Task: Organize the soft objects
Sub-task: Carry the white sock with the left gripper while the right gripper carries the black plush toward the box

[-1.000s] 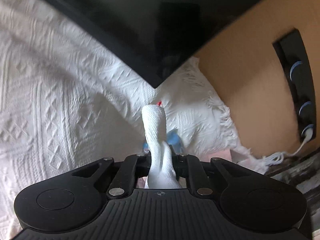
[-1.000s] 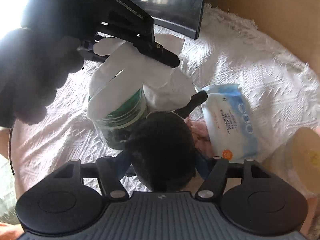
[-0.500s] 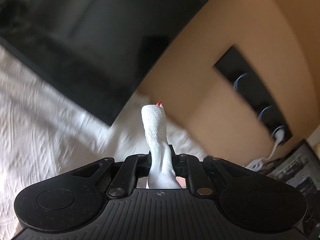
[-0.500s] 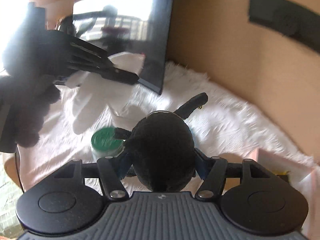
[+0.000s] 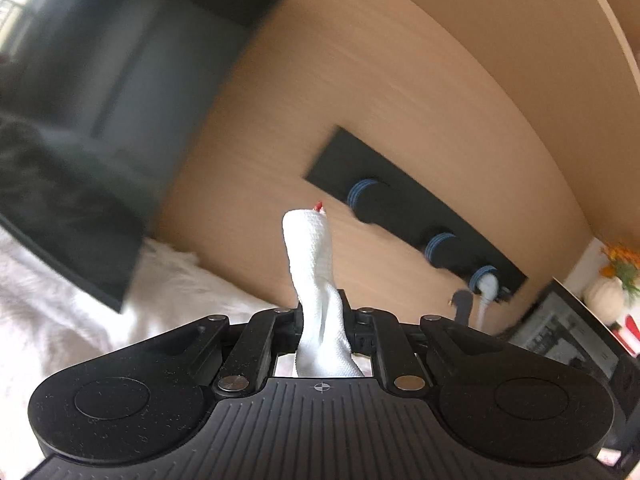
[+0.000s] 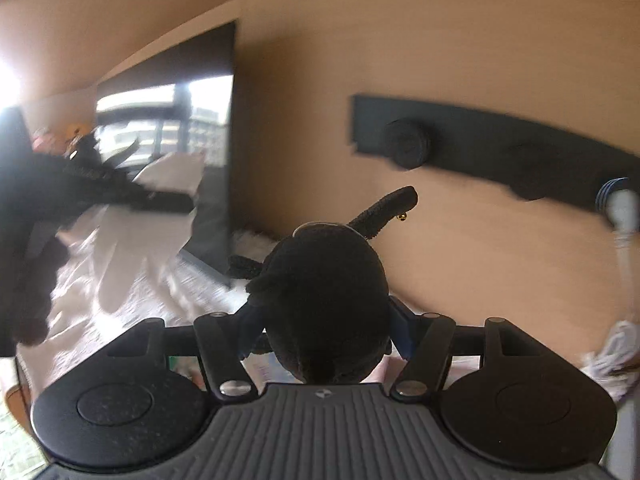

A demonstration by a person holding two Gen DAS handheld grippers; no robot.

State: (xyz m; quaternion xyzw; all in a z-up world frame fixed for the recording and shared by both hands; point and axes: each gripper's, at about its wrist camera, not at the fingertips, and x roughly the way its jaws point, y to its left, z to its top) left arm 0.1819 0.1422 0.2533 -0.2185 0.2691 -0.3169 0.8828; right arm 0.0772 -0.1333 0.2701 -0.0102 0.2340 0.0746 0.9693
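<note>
The left gripper (image 5: 323, 316) was nearly closed, pinching a white glove (image 5: 316, 276) that stood up between its jaws, clear of the white cloth (image 5: 72, 300). The right gripper (image 6: 320, 320) stood about half open, clamped on a black plush toy (image 6: 324, 292) with a thin arm sticking up. Both faced a tan wall (image 6: 440, 40) bearing a black peg rack (image 5: 404, 204); a dark screen (image 5: 80, 128) stood far left. In the right view, the glove's fingers (image 6: 120, 264) hung at left.
</note>
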